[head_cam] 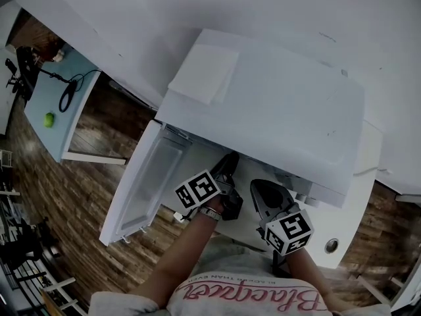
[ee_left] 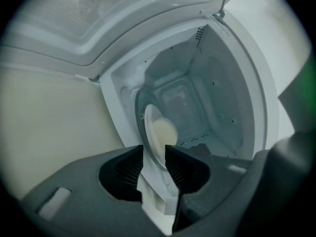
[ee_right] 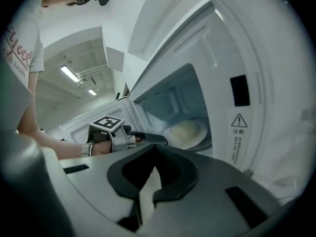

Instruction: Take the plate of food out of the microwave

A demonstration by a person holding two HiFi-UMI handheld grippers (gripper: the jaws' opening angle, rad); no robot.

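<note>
Left gripper (ee_left: 154,149) is at the mouth of the oven, jaws apart and gripping nothing, lined up on the round white plate (ee_left: 148,125) with its pale yellow mound of food (ee_left: 164,131). That plate sits just past the tips at twelve o'clock, on the clear glass turntable (ee_left: 138,112) inside the boxy white microwave (head_cam: 276,104). So, as I read it, opening the door is done, while the grip, the lift and the carry-out are all left to do. Right gripper (ee_right: 155,168), at four o'clock of the left one in the head view, has its jaws drawn together on nothing and hangs outside the opening. Now for room: the white microwave door (head_cam: 141,183) is swung wide out to eight o'clock, so the front is free. Cavity walls stand close round the plate and the front sill lies right under the left jaws, so I'd judge the way out is low and straight back
</note>
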